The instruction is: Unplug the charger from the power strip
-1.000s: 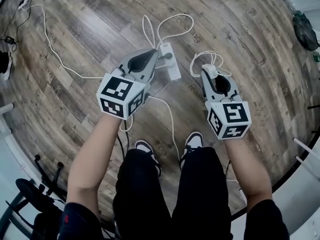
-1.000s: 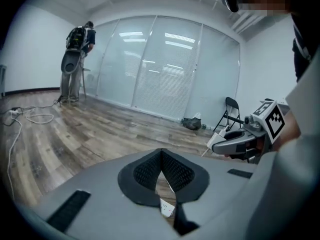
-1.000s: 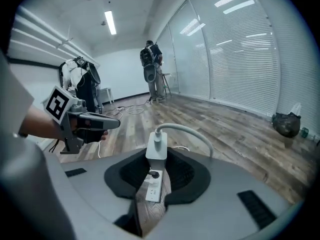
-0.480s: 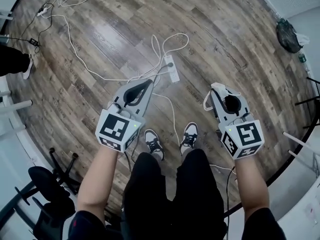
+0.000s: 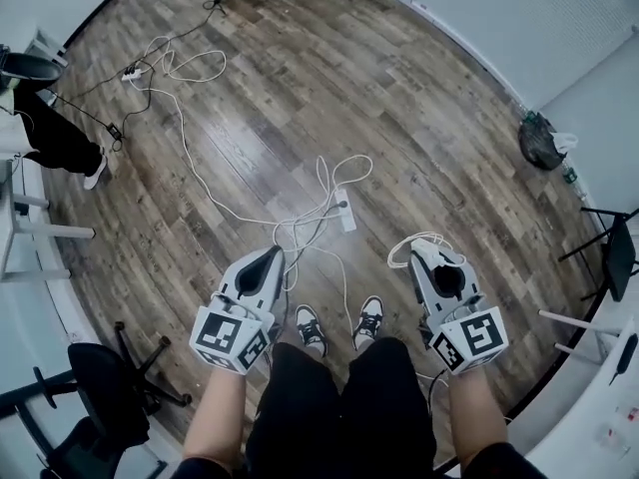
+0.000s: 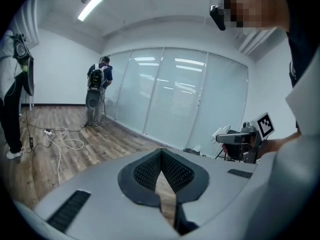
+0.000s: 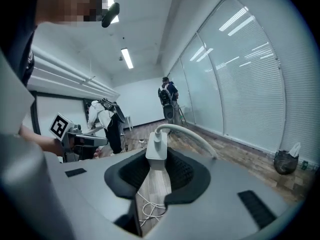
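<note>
Unplugging step judged done: charger (image 7: 156,151) clamped in right tongs (image 5: 427,257) at their 12 o'clock tip, well apart from power strip (image 5: 346,213) lying on floor (image 5: 449,118) toward 10 o'clock; left tongs (image 6: 161,151) pressed together, empty; next, probably, setting charger down with cable (image 7: 191,134) kept slack.

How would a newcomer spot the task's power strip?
On the wooden floor, look just ahead of the person's shoes. The power strip is the short white bar where the looped white cables meet. The other white block, the charger, sits in the right gripper instead.
</note>
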`<state>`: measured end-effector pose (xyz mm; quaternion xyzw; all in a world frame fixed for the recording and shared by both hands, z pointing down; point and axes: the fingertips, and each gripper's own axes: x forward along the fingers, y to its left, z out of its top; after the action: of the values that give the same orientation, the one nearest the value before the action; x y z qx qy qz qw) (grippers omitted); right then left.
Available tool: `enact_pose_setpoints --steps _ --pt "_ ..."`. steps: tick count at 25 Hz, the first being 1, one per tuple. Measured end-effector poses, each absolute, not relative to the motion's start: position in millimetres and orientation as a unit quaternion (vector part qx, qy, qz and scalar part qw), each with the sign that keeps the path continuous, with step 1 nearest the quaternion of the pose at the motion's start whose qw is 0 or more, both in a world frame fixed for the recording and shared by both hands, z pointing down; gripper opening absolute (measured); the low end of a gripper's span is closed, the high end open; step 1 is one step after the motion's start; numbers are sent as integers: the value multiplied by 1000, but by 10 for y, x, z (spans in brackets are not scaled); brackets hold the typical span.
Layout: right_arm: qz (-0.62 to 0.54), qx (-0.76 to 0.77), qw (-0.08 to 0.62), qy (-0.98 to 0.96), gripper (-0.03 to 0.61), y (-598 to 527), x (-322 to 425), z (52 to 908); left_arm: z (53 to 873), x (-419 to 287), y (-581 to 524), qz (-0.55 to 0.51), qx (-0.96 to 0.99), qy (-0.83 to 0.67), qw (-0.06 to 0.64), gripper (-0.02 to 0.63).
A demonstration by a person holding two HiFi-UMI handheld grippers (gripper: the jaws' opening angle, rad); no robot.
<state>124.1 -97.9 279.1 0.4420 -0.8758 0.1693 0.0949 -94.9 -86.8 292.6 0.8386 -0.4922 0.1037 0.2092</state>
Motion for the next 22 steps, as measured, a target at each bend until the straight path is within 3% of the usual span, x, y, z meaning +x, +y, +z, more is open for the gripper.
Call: enact_pose_setpoints --steps 11,22 --pt "71 423 43 -902 109 -794 1061 715 931 -1280 -357 62 832 -536 130 20" --pt "64 421 32 -904 109 -459 947 136 197 -1334 -126 27 839 -536 88 20"
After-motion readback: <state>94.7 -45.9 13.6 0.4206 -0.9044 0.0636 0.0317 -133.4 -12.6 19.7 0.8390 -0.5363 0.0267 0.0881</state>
